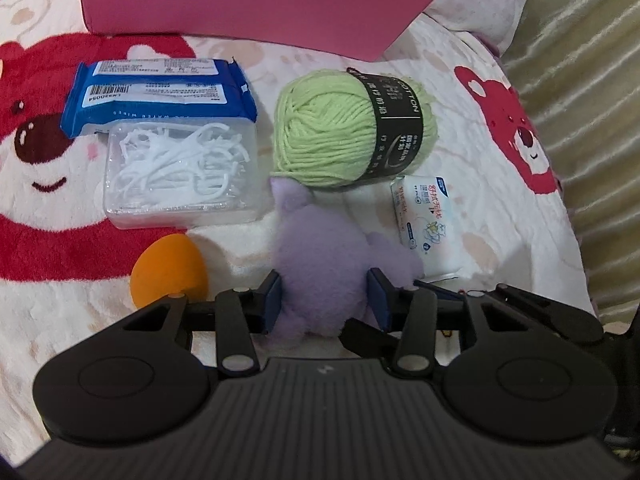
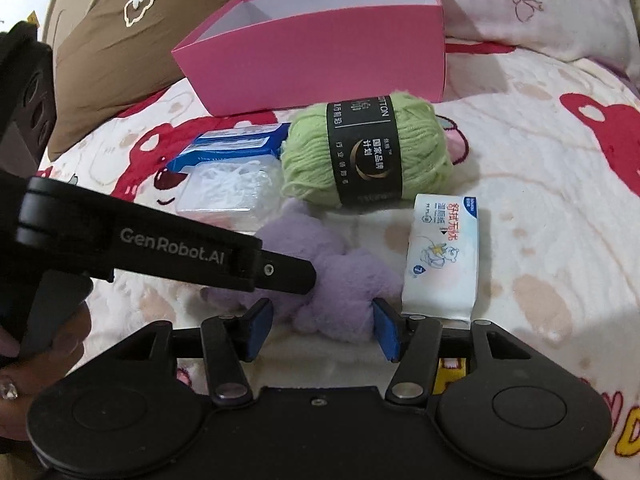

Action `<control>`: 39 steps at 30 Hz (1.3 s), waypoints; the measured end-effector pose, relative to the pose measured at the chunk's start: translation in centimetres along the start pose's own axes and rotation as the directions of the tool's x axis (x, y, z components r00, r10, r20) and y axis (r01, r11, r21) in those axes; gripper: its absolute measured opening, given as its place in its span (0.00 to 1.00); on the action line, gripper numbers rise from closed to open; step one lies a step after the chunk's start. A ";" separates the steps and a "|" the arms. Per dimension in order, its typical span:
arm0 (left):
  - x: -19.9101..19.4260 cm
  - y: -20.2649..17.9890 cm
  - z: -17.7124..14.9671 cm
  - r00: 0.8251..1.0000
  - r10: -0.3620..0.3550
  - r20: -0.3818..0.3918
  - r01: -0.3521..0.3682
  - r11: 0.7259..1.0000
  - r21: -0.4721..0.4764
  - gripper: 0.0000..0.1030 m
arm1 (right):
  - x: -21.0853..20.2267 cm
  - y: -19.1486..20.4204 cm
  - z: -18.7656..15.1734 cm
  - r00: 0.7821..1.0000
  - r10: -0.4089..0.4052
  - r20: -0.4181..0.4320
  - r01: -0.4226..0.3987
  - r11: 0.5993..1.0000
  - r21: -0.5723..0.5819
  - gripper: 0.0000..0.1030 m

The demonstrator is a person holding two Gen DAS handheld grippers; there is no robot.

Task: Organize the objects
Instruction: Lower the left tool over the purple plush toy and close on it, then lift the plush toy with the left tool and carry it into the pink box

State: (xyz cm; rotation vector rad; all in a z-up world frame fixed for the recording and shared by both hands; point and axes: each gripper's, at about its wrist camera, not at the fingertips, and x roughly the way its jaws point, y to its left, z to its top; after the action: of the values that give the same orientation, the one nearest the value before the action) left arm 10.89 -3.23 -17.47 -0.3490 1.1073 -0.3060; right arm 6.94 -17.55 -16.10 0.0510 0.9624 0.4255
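Two grippers met at the plush (image 1: pixel 320 264): your left gripper (image 1: pixel 324 300) clamped its body, your right gripper (image 2: pixel 322 326) stood released beside it. Box (image 2: pixel 320 60) lay ahead, past the yarn (image 2: pixel 368 156); left nearer.
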 end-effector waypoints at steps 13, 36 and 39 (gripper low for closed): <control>-2.4 -2.8 -1.0 0.992 0.090 0.089 -0.100 0.988 0.118 0.42 | -0.2 0.9 -0.7 0.999 0.004 0.035 -0.003 1.000 -0.025 0.63; -10.4 -4.8 1.3 0.990 0.018 0.138 -0.037 0.989 0.141 0.42 | -7.4 4.7 3.1 0.990 0.018 0.141 0.005 0.986 -0.164 0.77; -11.3 -4.7 2.2 0.991 -0.003 0.131 -0.013 0.992 0.125 0.42 | -8.1 4.9 4.2 0.989 0.027 0.146 0.001 0.982 -0.188 0.79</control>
State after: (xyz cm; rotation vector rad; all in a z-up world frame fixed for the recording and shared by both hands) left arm 7.88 -2.61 -5.44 -0.2507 0.9550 -0.3422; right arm 4.69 -15.46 -6.19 -0.0810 0.7730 0.5162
